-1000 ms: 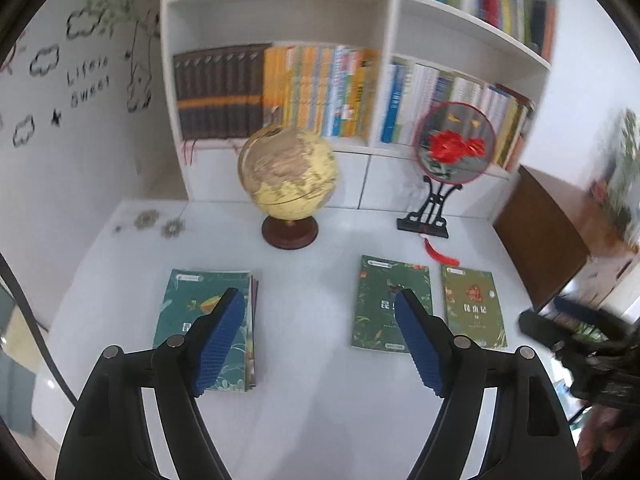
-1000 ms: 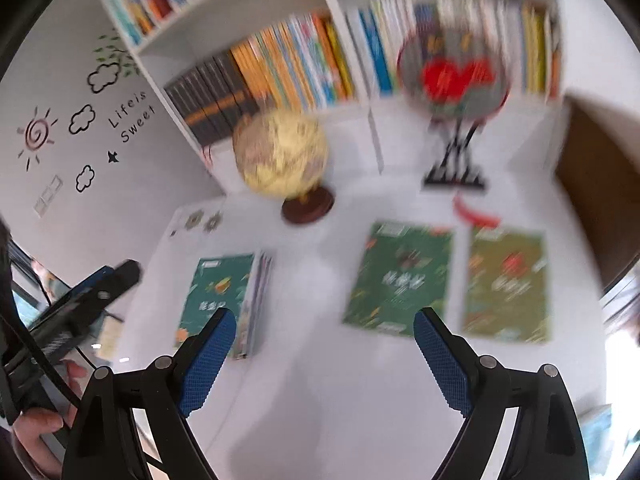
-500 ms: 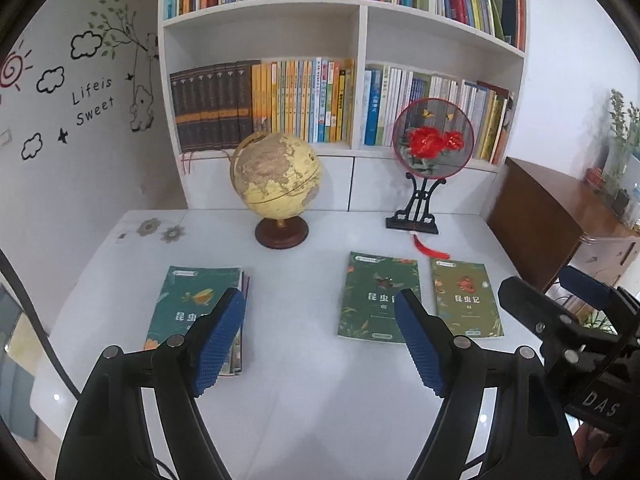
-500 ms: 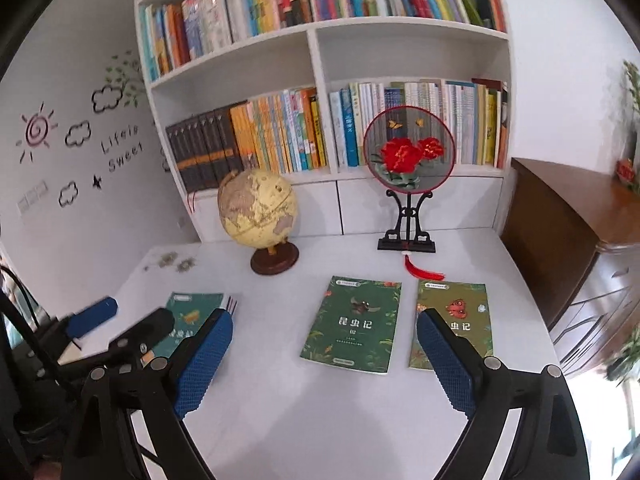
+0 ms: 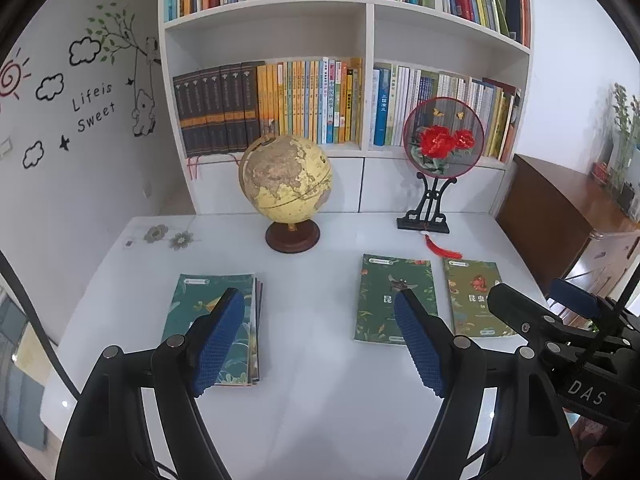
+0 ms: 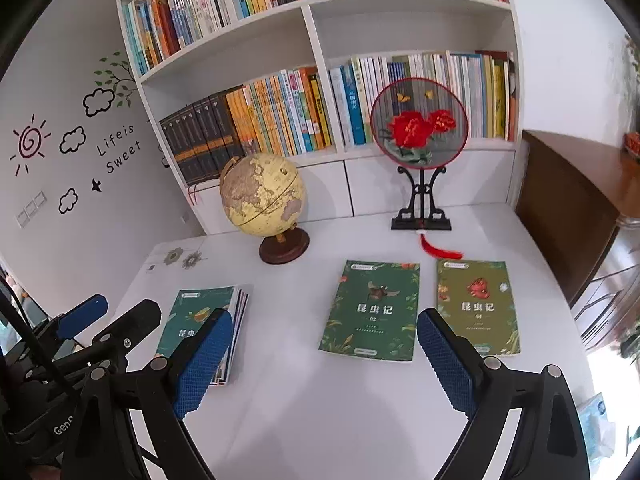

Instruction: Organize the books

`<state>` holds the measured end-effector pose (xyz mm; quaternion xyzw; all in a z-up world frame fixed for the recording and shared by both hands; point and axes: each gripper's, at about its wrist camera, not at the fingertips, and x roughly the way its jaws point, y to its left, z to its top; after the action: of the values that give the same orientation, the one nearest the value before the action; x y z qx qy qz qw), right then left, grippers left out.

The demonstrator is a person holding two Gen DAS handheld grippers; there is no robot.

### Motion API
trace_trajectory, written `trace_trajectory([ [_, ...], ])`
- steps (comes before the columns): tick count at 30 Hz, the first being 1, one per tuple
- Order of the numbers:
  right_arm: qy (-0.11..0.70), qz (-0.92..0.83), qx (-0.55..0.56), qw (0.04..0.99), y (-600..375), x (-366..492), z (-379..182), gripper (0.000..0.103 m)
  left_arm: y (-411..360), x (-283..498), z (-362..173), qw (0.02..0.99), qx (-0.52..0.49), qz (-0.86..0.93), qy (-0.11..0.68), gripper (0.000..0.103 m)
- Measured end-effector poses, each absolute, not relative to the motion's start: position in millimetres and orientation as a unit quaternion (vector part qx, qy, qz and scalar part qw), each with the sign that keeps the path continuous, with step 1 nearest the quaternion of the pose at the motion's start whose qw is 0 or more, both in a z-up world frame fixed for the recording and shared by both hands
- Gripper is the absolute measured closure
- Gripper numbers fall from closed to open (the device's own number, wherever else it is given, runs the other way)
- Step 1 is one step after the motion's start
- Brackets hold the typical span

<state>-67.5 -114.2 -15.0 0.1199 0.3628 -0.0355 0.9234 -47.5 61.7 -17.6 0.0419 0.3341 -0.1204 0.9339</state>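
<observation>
Two single books flat on the table: a dark green one (image 6: pixel 372 310) and an olive one (image 6: pixel 476 306). One stack of books (image 6: pixel 204 326) off to the left; several page edges show, exact count unclear. One globe (image 6: pixel 262 200). One round fan on a stand (image 6: pixel 418 120), one red tassel (image 6: pixel 438 250) below it. Two flower stickers (image 6: pixel 184 258). Two grippers, left (image 5: pixel 320 326) and right (image 6: pixel 324 344). Shelf books: too many to count.

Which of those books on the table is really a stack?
The teal one at the left: page edges fan beneath it. The dark green book and olive book lie singly.
</observation>
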Motion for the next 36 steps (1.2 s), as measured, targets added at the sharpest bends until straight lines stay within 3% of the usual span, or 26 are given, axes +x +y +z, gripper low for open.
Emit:
trace_trajectory([
  [36, 0.388, -0.085, 0.129, 0.909, -124, -79, -30, 0.010, 44, -49, -36, 0.927, 0.047, -0.134, 0.348, 0.027],
])
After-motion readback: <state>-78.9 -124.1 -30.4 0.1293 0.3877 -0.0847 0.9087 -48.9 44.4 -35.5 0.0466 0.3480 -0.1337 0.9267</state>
